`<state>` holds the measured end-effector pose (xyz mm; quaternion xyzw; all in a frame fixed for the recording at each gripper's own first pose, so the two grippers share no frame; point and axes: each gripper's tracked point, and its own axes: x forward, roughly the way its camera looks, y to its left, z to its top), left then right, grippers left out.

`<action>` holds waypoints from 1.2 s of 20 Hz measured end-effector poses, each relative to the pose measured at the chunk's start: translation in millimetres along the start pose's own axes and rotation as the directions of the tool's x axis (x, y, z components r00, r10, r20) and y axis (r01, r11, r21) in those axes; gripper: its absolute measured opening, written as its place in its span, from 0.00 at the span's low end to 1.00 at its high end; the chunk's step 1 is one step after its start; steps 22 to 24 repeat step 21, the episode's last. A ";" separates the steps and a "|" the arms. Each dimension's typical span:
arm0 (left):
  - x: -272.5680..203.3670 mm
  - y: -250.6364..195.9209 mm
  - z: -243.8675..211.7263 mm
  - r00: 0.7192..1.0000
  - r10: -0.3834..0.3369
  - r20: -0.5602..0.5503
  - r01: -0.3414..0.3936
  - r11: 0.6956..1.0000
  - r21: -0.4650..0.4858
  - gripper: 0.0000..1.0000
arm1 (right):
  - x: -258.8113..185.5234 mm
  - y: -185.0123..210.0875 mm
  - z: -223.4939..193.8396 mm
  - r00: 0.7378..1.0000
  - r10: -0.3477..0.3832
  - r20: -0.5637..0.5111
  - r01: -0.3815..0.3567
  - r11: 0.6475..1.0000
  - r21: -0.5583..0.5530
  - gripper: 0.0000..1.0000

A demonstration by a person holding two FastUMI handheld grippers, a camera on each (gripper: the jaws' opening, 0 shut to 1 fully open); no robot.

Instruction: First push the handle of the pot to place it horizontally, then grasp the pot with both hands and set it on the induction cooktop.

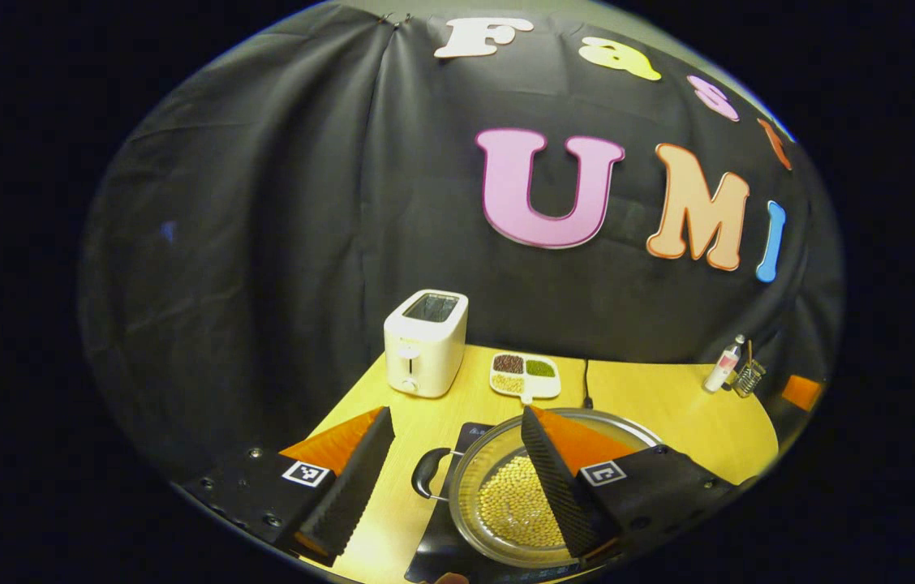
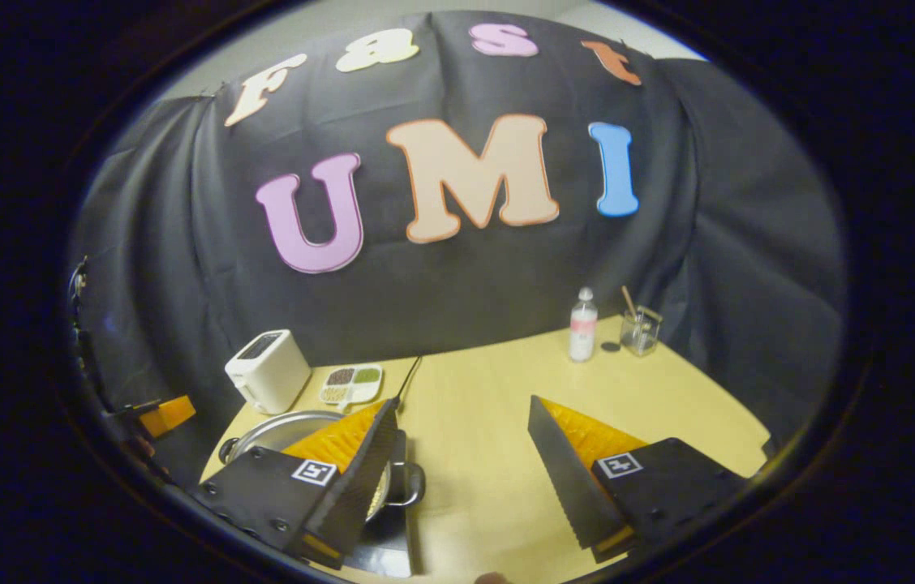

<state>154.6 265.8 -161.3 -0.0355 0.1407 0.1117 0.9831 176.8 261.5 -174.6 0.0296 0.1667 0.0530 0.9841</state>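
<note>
Pot [image 1: 506, 499] on induction cooktop [image 1: 433, 556], bottom centre; left gripper [image 1: 457, 466] open, right gripper [image 2: 461, 474] open, gripping nothing.

Colours on the yellow table [image 1: 668, 405]

Beside the white toaster [image 1: 425, 342], a white dish [image 1: 525, 375] holds dark red, green and pale grains. In front of the toaster, the silver pot [image 1: 498, 503], black-handled, holds yellowish beans on a black cooktop [image 1: 433, 551]. Each tool [image 1: 457, 478] [image 2: 466, 470] has orange-backed black ribbed fingers with black-and-white square markers.
</note>
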 end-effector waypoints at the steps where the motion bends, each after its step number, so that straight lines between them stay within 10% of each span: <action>1: -9.1 -10.8 7.4 1.000 -0.006 0.016 0.006 1.000 0.001 0.96 | -8.5 -5.7 13.5 1.000 0.003 0.023 -0.002 1.000 -0.017 1.00; 14: -125.3 -178.7 74.7 0.981 -0.122 0.154 0.119 0.992 0.029 0.96 | -112.6 -125.5 119.0 0.976 0.056 0.212 -0.034 0.994 -0.107 0.92; 24: -169.3 -232.7 77.3 0.976 -0.103 0.191 0.102 0.995 0.015 0.96 | -145.0 -187.1 121.6 0.960 0.085 0.268 -0.047 0.988 -0.144 0.92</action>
